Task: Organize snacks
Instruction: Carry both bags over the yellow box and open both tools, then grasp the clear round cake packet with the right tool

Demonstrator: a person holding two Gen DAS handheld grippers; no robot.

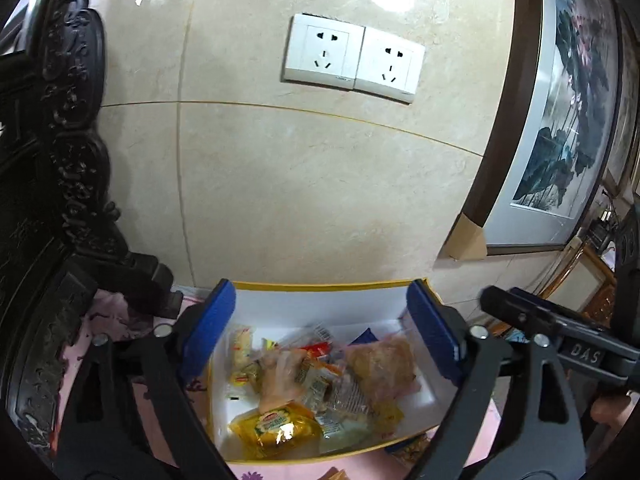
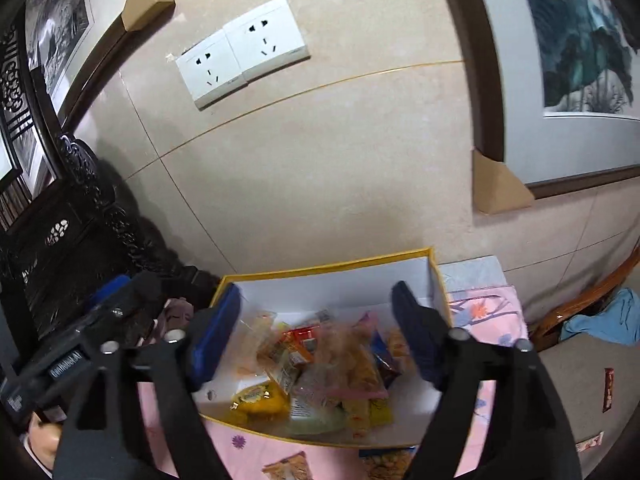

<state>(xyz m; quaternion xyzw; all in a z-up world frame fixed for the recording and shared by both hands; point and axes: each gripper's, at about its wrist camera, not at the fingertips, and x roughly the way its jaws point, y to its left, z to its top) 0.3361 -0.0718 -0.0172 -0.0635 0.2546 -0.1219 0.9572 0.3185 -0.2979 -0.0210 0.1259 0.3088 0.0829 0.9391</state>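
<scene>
i hold both tongs above the yellow-rimmed white box (image 1: 320, 300) that sits on the pink floral cloth (image 2: 488, 312) covering the surface, pushed close to the beige tiled wall (image 1: 320, 184) at the surface's far edge. the left tongs (image 1: 320, 336) are spread wide, blue pads either side of the box's opening with nothing between them; the right tongs (image 2: 316, 332) are likewise spread and empty, framing the same box from a slightly different angle. inside the box lies a loose heap of snack packets (image 1: 320, 376): a yellow wrapped cake (image 1: 276, 426) near the front wall, clear-wrapped pastries, a red-and-orange packet (image 2: 300, 338) toward the middle. in the right wrist view two more packets (image 2: 288, 468) lie on the cloth just outside the box's near edge, partly cut off by the frame, and two slim packets (image 2: 608, 390) lie on the grey seat well off to the right. a double wall socket (image 1: 352, 58) and a framed lotus painting (image 1: 568, 100) hang above; dark carved furniture (image 1: 52, 184) stands at the left.
</scene>
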